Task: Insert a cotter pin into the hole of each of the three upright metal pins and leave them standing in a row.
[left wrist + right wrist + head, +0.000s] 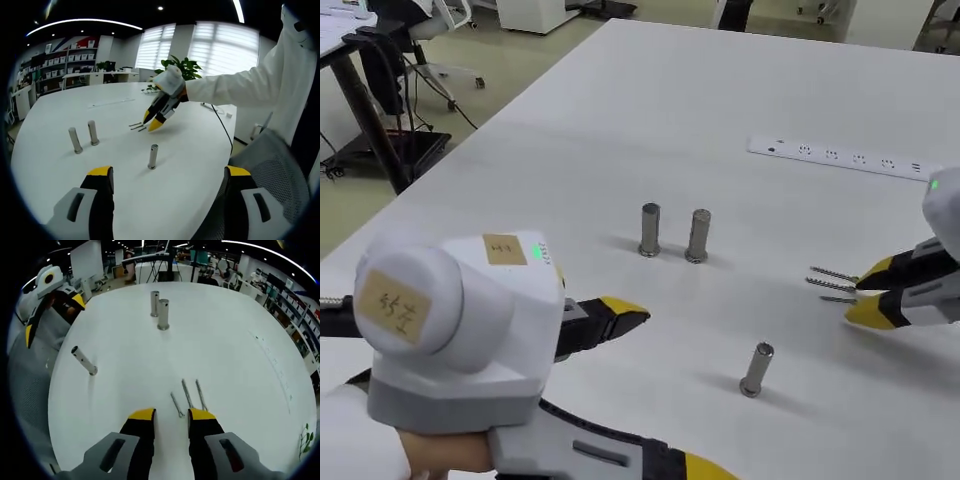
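Three upright metal pins stand on the white table: two side by side (650,230) (698,236) and a third alone nearer me (757,368), tilted in the right gripper view (83,360). Three cotter pins (833,285) (187,394) lie flat on the table. My right gripper (868,290) (171,415) is open just behind them, its tips at their near ends and one pin's end in the gap. My left gripper (660,392) (170,175) is wide open and holds nothing, short of the lone pin (152,156).
A white power strip (845,158) lies at the table's far right. The table's left edge (470,130) drops to the floor, with chairs and a dark desk beyond. A white sleeve (240,85) reaches in behind the right gripper.
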Tool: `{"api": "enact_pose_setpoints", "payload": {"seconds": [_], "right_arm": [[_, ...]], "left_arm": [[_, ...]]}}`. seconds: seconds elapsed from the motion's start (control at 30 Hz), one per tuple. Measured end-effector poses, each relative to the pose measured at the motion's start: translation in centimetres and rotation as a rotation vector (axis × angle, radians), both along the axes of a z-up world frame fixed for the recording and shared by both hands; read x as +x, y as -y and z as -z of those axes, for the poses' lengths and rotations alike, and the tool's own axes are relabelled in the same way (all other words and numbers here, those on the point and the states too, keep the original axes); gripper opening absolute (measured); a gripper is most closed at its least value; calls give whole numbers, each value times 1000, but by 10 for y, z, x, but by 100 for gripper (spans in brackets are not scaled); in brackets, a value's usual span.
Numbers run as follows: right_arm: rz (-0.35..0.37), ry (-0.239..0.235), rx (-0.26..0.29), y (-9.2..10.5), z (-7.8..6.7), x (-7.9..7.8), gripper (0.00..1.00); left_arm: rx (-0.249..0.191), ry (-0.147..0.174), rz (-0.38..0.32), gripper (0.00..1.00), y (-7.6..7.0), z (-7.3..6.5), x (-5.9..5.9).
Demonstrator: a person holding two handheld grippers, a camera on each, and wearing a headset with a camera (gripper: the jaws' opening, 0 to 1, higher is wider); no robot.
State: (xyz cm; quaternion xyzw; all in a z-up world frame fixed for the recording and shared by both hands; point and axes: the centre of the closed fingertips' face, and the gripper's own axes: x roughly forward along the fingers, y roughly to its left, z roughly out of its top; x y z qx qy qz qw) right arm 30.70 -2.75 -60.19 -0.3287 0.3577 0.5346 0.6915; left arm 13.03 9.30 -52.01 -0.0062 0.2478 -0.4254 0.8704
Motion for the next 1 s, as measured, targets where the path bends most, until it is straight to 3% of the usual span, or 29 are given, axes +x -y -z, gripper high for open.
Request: {"api": "enact_pose_setpoints", "payload": {"seconds": [0.2, 0.37, 0.57, 0.67, 0.73, 0.83, 1.0], "right_arm": [[-31, -1, -42, -2, 5, 3, 16], [-26, -21, -86, 0, 8, 6, 7], [-69, -17, -116, -1, 8, 7, 7], [-84, -53, -129, -1, 10, 2, 2], [-102, -46, -146, -2, 10, 3, 1], [-124, -49, -175, -3, 10, 3, 1], [-115, -68, -206, -3, 11, 5, 0]], "left_arm": [[8, -8, 2, 88, 0, 4, -2], [-3, -4, 0, 86, 0, 3, -1], [-5, -7, 1, 81, 0, 3, 0], [-7, -10, 1, 81, 0, 3, 0], [-9, -10, 1, 81, 0, 4, 1], [8, -5, -9, 80, -4, 6, 3], [-1, -2, -30, 79, -8, 2, 6]]}}
